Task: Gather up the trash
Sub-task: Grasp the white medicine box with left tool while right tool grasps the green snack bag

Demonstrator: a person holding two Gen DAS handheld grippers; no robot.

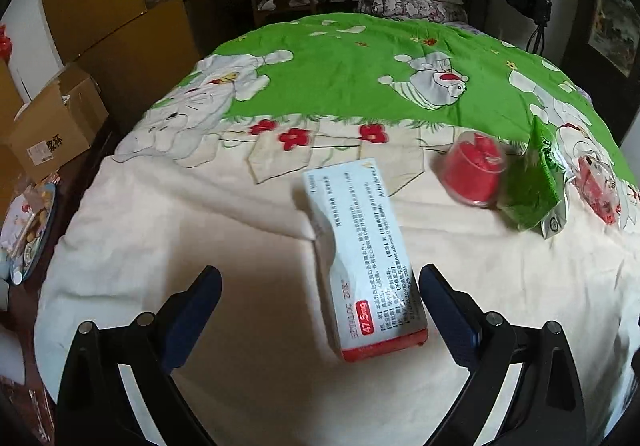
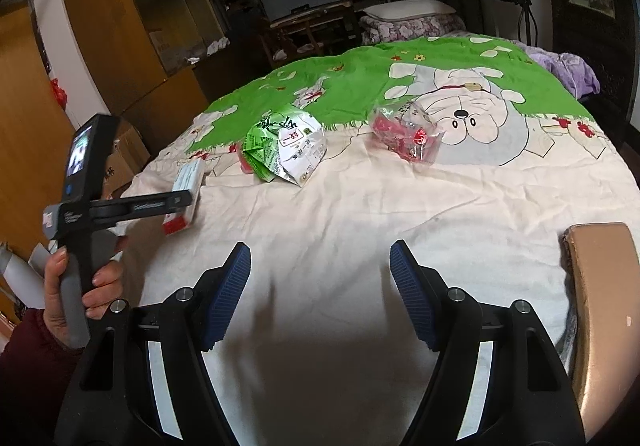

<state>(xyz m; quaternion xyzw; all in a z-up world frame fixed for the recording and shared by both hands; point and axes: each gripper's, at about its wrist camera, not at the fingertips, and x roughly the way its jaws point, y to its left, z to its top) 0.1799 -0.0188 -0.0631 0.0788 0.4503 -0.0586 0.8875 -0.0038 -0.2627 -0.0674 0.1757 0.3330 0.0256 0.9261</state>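
White-and-red cardboard medicine box [image 1: 362, 258] lies on the cream bedsheet [image 1: 200, 214] at frame centre, between your left gripper [image 1: 320, 310]'s open fingers, so close squarely on it next; your right gripper [image 2: 320, 296] waits open, empty.

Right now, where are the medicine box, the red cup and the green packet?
medicine box [image 1: 362, 258], left wrist view, middle of its printed top face.
red cup [image 1: 474, 172], left wrist view, middle of its side.
green packet [image 2: 286, 144], right wrist view, middle of the crumpled front.
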